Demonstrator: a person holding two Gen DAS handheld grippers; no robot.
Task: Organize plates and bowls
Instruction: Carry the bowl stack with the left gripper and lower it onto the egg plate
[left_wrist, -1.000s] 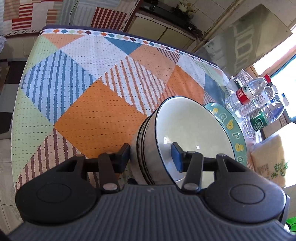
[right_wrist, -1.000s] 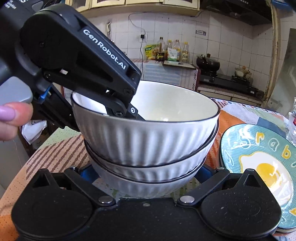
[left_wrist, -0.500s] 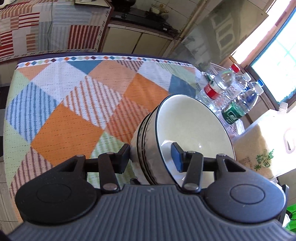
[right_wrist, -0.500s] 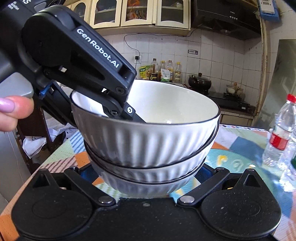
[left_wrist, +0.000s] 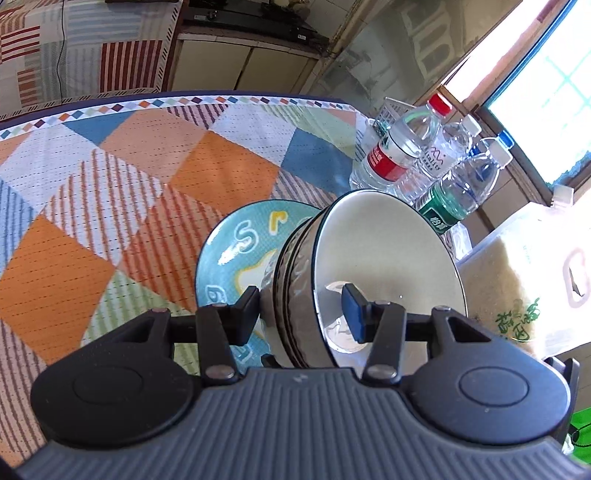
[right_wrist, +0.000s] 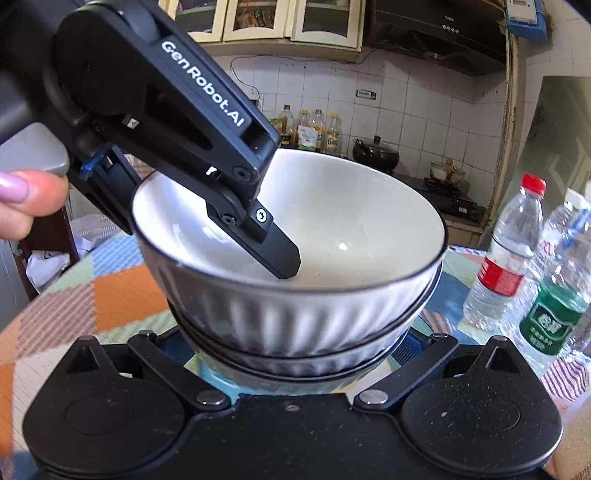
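Behind your table's patchwork cloth (left_wrist: 110, 206), white tiled wall (right_wrist: 424, 110) carries cream cupboards (right_wrist: 258, 18) and a dark range hood (right_wrist: 436, 26). Right of the table, a bright window (left_wrist: 546, 96) pours in daylight.

Clear water bottles (left_wrist: 424, 155) stand ahead-right of the jaws on the patchwork tablecloth (left_wrist: 110, 206); a rice bag (left_wrist: 524, 280) lies right.

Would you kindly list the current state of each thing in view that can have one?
Left gripper: shut on the bowl stack's wall, one finger inside.
Right gripper: around the stack's base; grip cannot be told.
Bowl stack: nested, upright, over the plate.
Blue plate: flat on the tablecloth.
Red-label bottle: upright, capped.
Green-label bottle: upright.
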